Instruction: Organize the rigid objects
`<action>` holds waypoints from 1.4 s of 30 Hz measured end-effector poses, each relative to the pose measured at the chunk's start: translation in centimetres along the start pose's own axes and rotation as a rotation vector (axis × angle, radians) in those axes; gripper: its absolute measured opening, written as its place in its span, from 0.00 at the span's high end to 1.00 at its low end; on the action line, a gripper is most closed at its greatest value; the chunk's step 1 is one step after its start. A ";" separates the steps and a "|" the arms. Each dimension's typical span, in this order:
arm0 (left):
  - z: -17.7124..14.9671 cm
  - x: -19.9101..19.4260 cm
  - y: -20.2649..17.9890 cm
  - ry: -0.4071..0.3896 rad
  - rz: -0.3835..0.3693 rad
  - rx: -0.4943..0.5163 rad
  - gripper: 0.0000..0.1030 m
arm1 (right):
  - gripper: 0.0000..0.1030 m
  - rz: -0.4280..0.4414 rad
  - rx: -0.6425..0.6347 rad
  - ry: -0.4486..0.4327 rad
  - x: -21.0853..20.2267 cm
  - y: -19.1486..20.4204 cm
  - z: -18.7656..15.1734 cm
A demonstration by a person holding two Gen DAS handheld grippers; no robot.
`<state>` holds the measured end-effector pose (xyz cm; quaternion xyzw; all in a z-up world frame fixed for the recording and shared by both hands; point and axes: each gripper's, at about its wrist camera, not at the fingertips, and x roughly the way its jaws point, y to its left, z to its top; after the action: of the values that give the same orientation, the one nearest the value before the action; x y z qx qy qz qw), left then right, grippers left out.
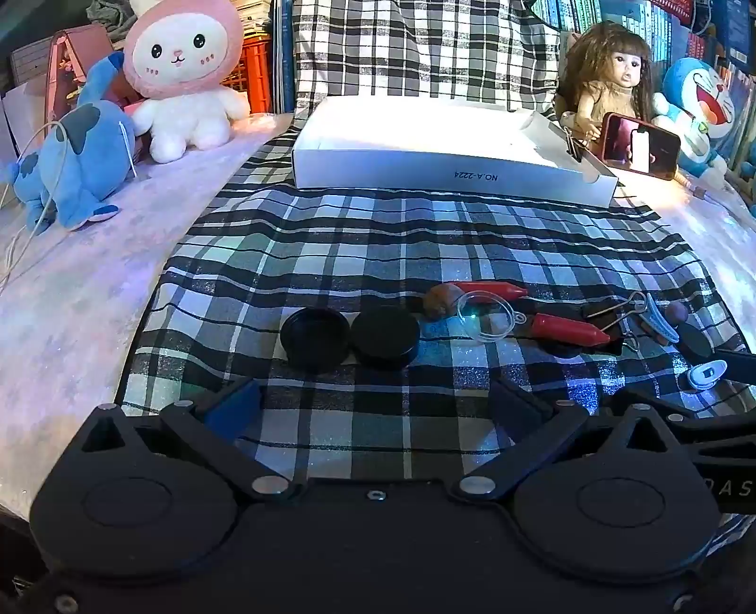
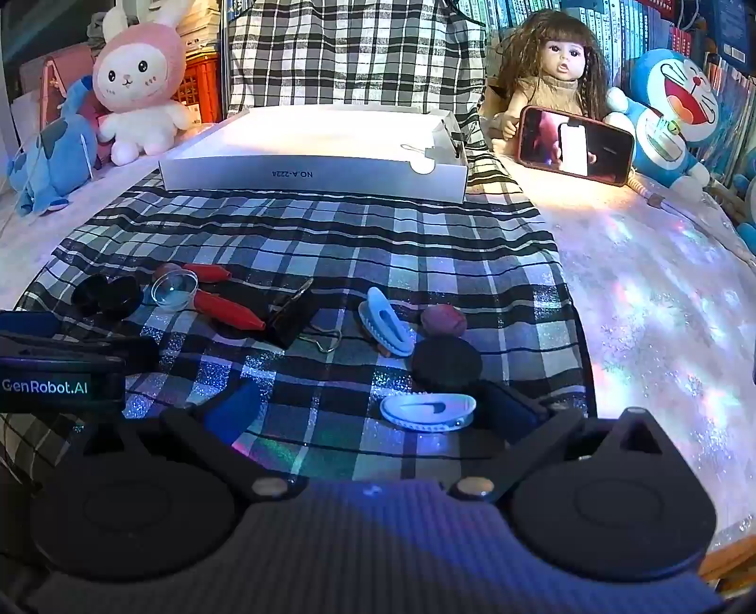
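Clips show clearly only from the right wrist; both grippers' jaws gape, empty.

pink-hooded bunny plush seated far left | blue plush lying just beside it | long-haired doll upright far right | phone in red case propped against doll, screen lit | Doraemon plush right of phone | bookshelves behind | red crate behind bunny

Dim scene; glare blown out on box at 12 o'clock; edges bent by fisheye distortion.
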<state>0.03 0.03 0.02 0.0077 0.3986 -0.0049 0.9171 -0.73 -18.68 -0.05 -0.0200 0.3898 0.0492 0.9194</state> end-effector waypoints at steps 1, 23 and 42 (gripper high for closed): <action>0.0 0.0 0.0 0.002 -0.003 0.002 0.00 | 0.00 -0.001 -0.002 -0.002 0.0 0.0 0.0; 0.0 0.0 0.1 0.017 -0.002 0.011 0.00 | 0.00 0.000 -0.003 0.019 0.3 0.0 0.3; 0.2 0.0 0.1 0.018 -0.002 0.011 0.00 | 0.00 -0.002 -0.003 0.021 0.2 0.0 0.3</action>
<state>0.15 0.09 0.14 0.0124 0.4067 -0.0079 0.9135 -0.36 -18.63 0.07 -0.0223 0.3993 0.0488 0.9152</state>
